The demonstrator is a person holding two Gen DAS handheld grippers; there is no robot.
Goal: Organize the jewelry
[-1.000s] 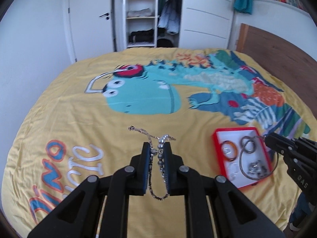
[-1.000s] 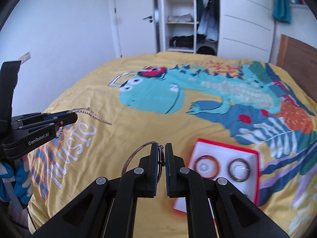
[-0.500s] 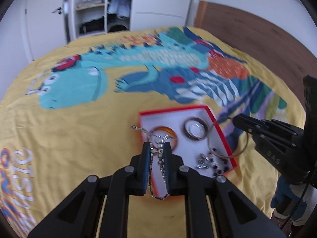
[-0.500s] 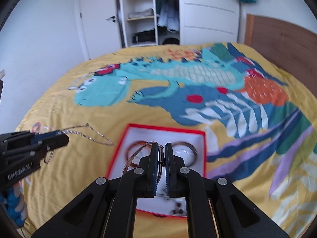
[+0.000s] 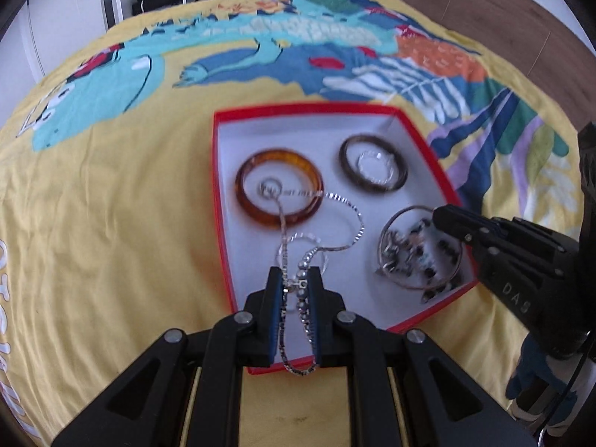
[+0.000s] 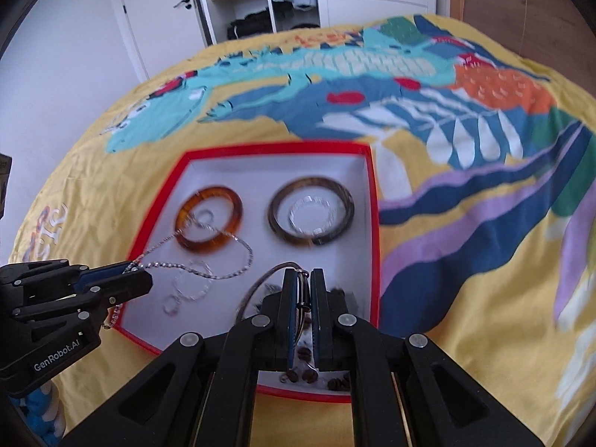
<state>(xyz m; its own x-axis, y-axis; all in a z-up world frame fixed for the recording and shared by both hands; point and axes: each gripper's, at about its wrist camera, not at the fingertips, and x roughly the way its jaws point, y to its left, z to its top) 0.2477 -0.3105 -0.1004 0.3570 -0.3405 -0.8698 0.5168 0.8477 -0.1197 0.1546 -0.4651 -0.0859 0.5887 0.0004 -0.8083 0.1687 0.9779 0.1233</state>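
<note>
A red box with a white floor lies on the yellow bedspread. In it are an amber bangle, a dark bangle and a heap of dark beads. My left gripper is shut on a silver chain at the box's near edge. The chain trails forward over the amber bangle. My right gripper is shut on a thin metal hoop, low over the bead heap. In the right wrist view the left gripper comes in from the left with the chain.
The box's red rim stands a little above the bedspread. A clear beaded ring lies inside the dark bangle. A wooden headboard is at the right, with wardrobes and a door beyond the bed.
Both grippers have come down and in over the red box, which now fills both views. The chain's free end has gone from hanging in the air to lying across the amber bangle.
</note>
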